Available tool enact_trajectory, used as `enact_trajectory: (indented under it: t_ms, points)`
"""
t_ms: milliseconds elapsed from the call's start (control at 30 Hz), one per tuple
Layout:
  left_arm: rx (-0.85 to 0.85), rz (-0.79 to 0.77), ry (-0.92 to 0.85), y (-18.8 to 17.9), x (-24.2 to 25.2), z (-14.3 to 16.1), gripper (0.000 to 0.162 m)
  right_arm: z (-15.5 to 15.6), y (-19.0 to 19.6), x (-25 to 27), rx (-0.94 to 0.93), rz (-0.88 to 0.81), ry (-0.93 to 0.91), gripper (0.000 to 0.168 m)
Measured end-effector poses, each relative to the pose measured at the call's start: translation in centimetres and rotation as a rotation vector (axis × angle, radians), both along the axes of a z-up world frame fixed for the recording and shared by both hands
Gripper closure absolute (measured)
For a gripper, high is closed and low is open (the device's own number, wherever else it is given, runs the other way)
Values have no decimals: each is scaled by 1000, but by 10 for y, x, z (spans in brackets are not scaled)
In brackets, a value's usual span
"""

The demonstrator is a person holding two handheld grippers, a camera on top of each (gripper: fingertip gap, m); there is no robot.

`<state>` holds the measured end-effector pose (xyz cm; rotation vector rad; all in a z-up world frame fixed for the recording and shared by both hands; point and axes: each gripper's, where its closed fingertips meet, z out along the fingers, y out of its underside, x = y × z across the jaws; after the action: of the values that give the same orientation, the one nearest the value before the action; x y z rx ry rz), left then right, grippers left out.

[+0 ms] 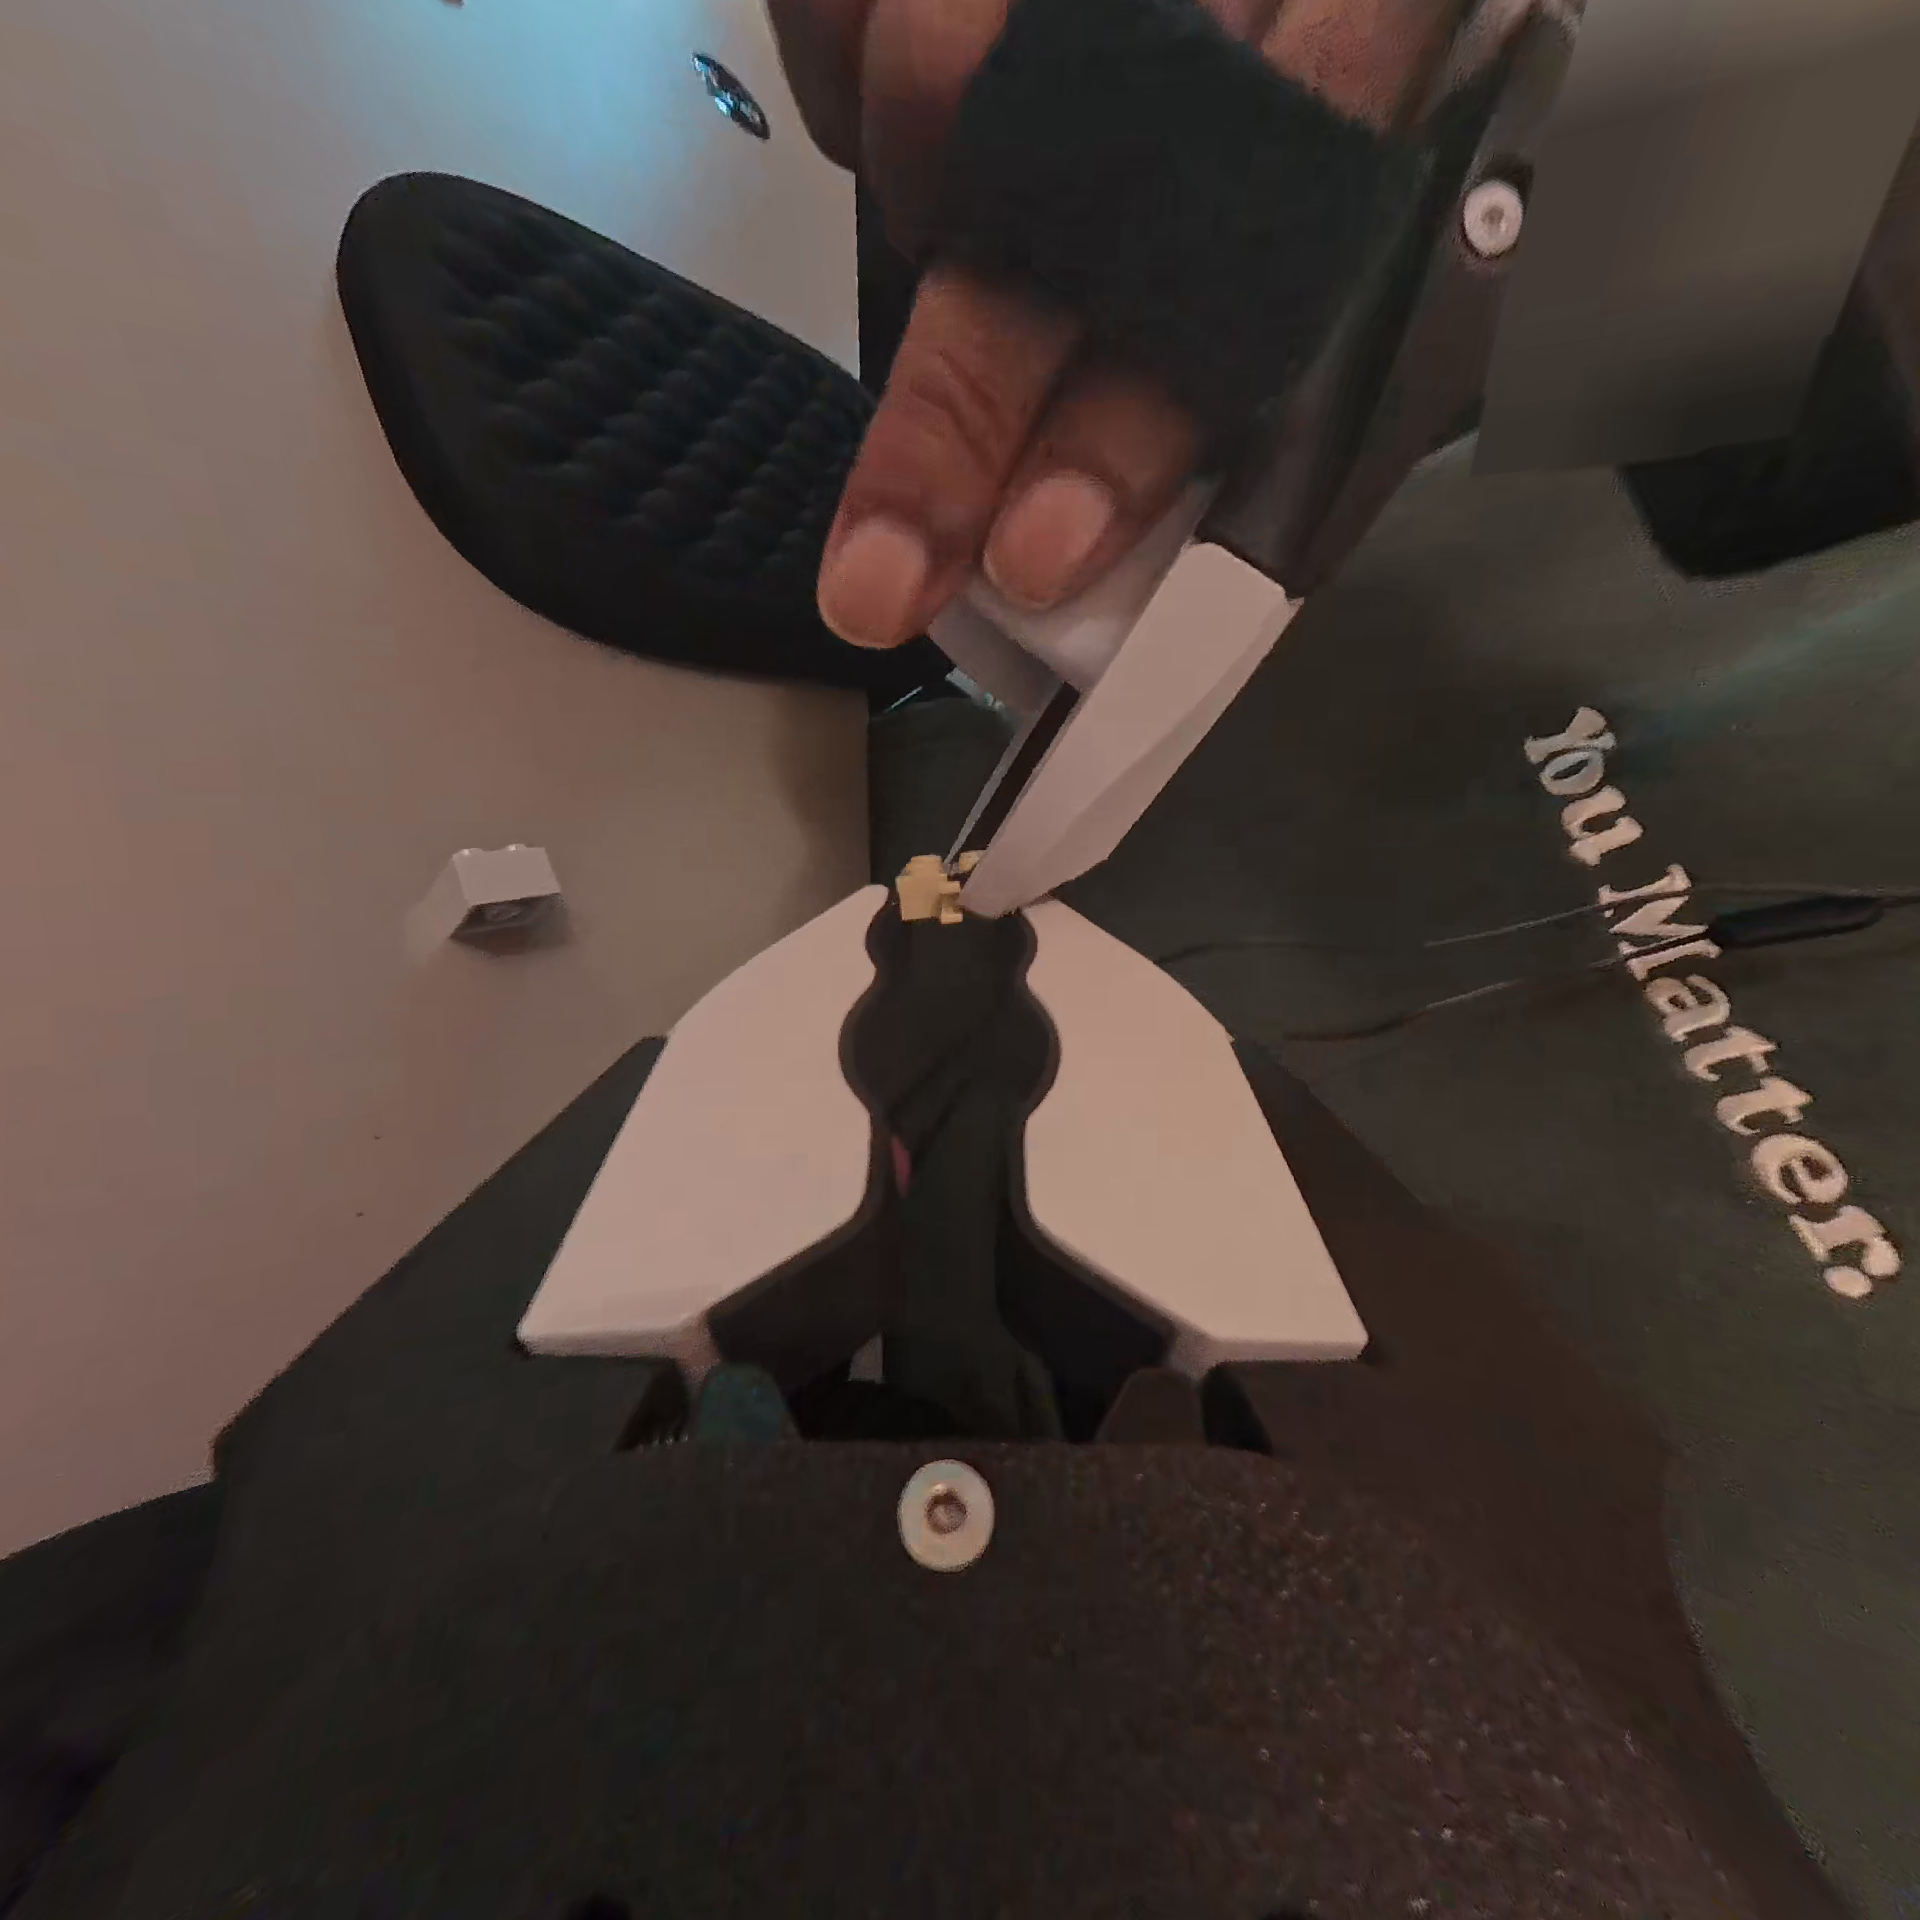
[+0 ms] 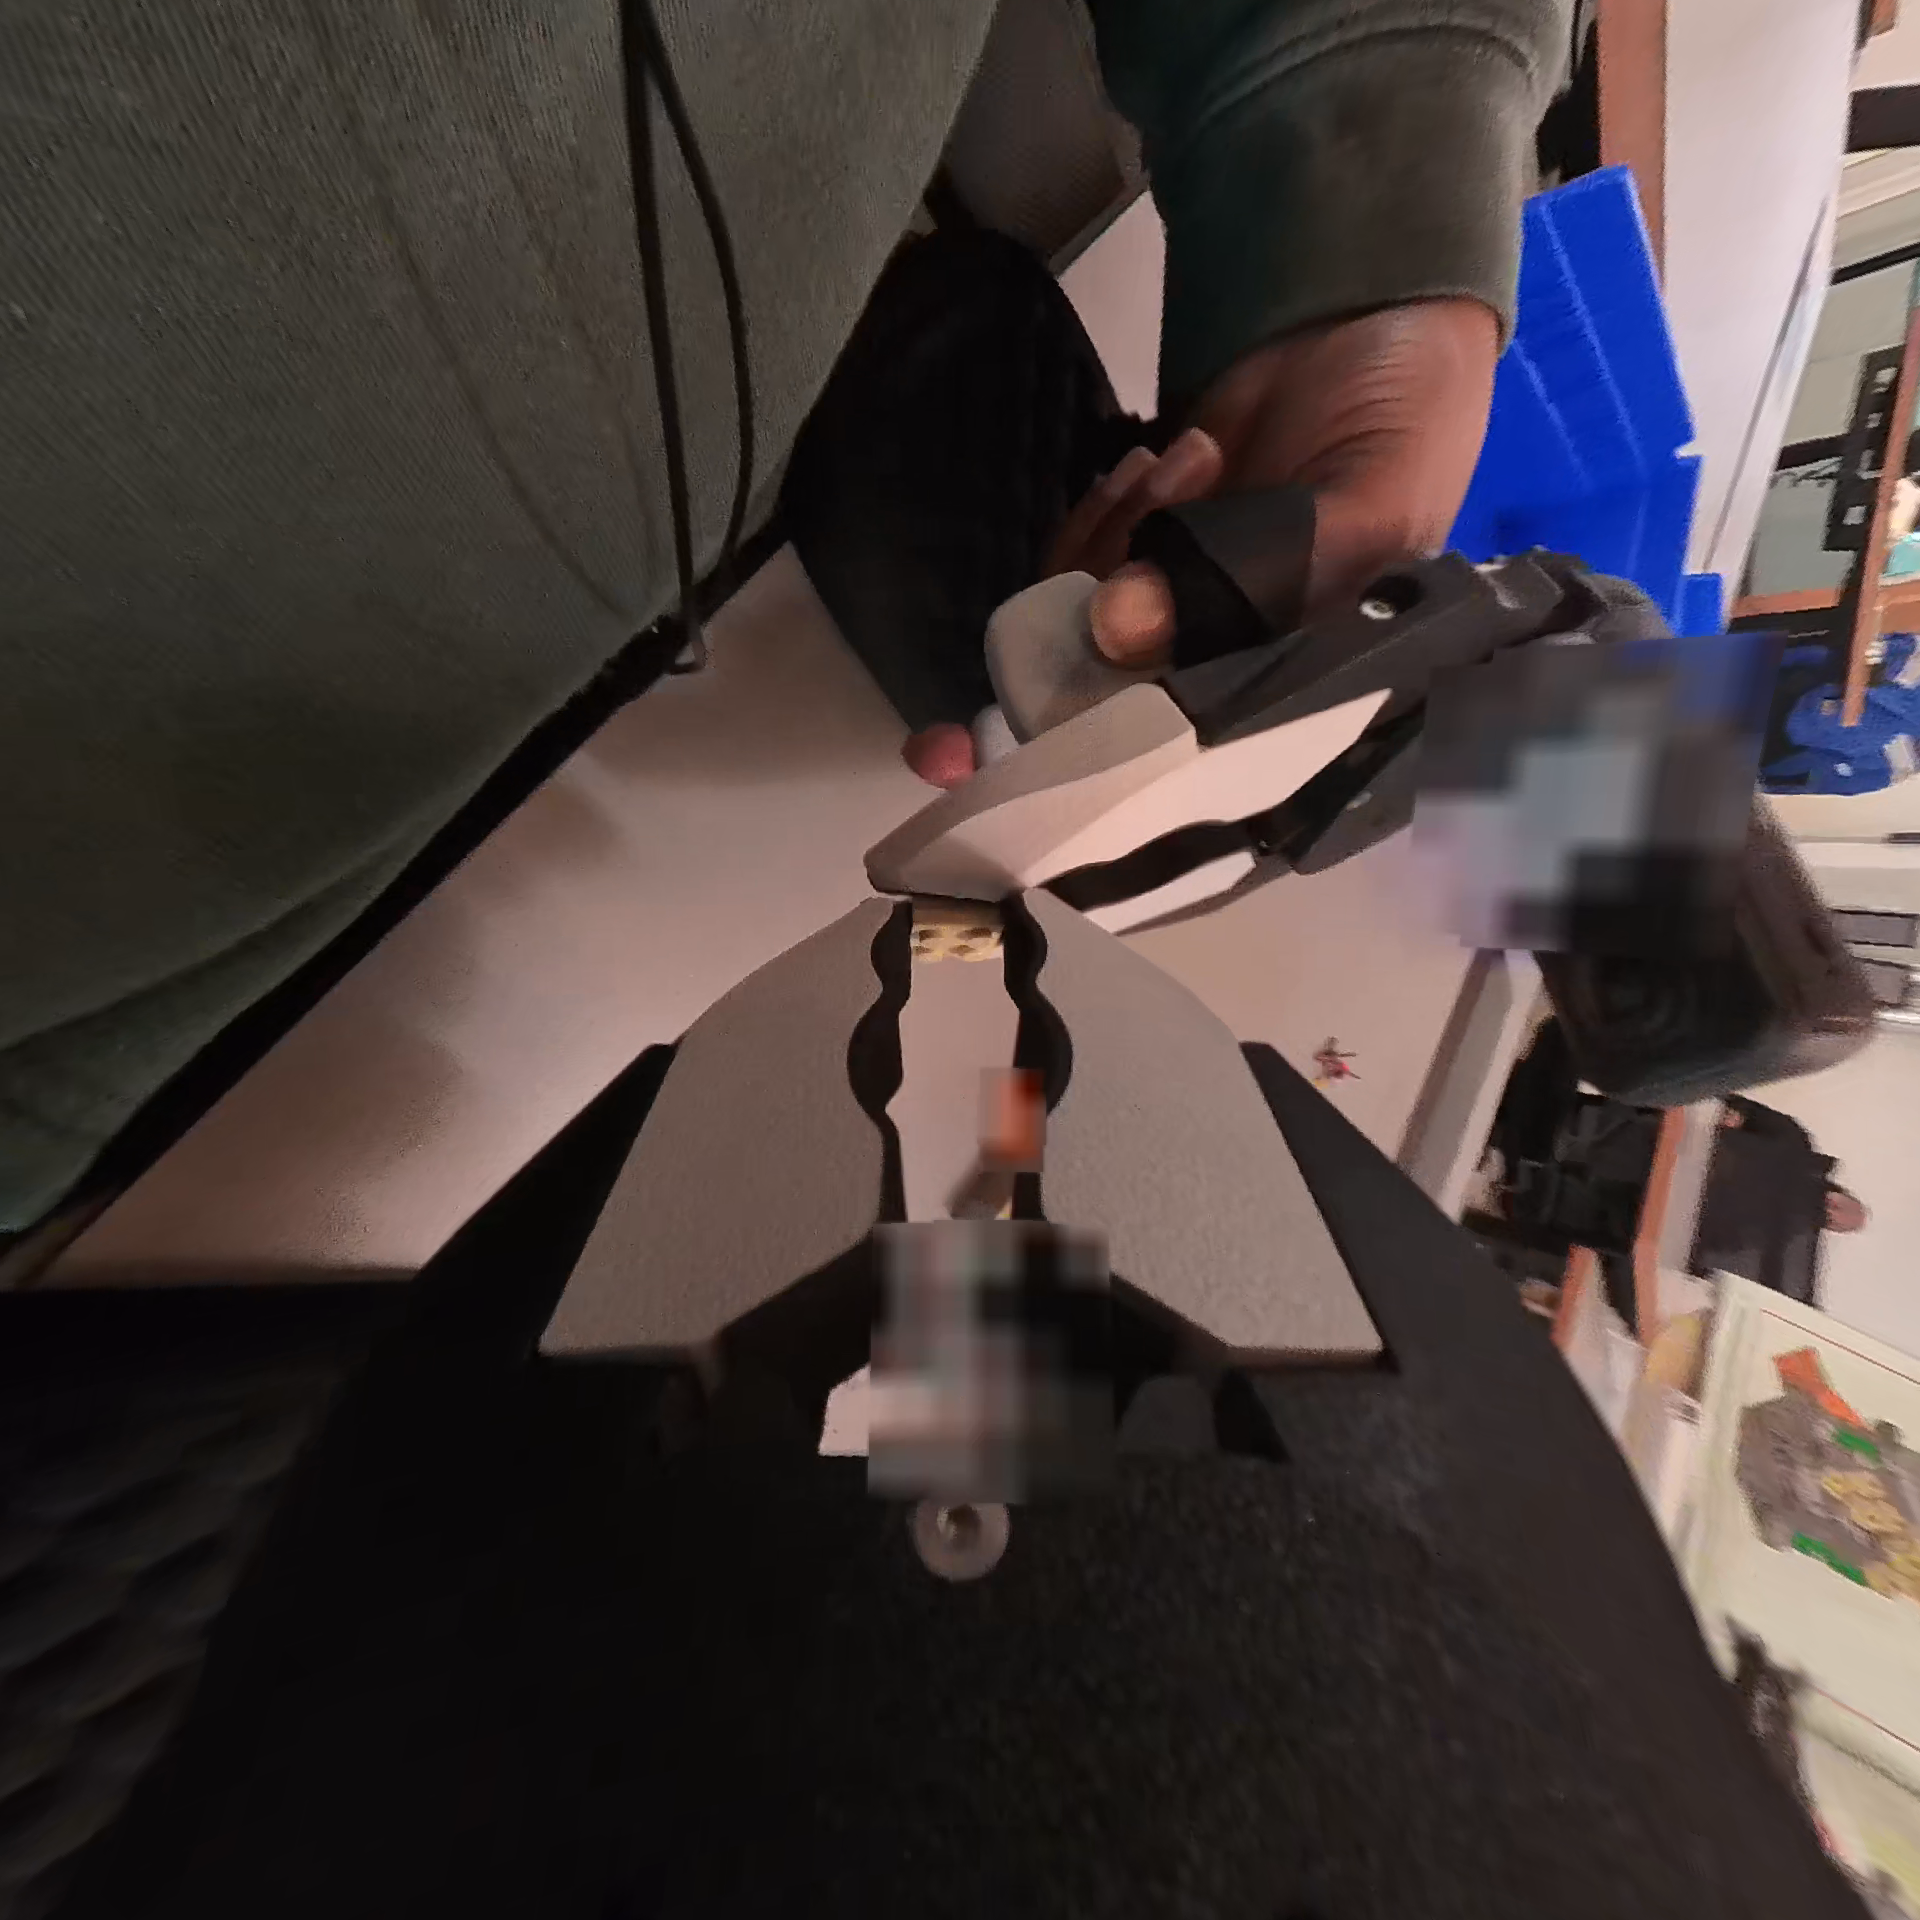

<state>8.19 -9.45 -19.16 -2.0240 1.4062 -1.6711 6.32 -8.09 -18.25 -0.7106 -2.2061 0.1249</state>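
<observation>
Both grippers meet tip to tip on one tiny tan brick (image 1: 928, 891): left gripper (image 1: 940, 906) pinches it, right gripper (image 2: 958, 928) clamps it too, long axis across its tips.

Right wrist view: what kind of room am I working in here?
Probably a workshop or lab, at a white table. Stacked blue storage bins stand behind the person's hand, and a loose grey toy brick lies on the tabletop beside a black mesh pad.
</observation>
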Motion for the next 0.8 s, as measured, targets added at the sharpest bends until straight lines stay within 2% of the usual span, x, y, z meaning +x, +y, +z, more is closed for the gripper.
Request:
enact_trajectory:
  t_ms: [167,433,600,700,800]
  points:
    - [124,-90,65,-5,-2,-5,145,-2,-7,1,-232,21,-20,152]
    - [293,-209,144,-14,-1,-13,145,-5,-23,5,-735,54,-63,153]
    - [428,-216,178,-9,1,-13,146,1,-23,8,-1107,61,-40,153]
    - [415,-166,150,-3,2,-10,147,9,-17,7,-1290,37,40,154]
    - [409,-122,120,1,1,-8,147,11,-13,2,-1335,-10,137,155]
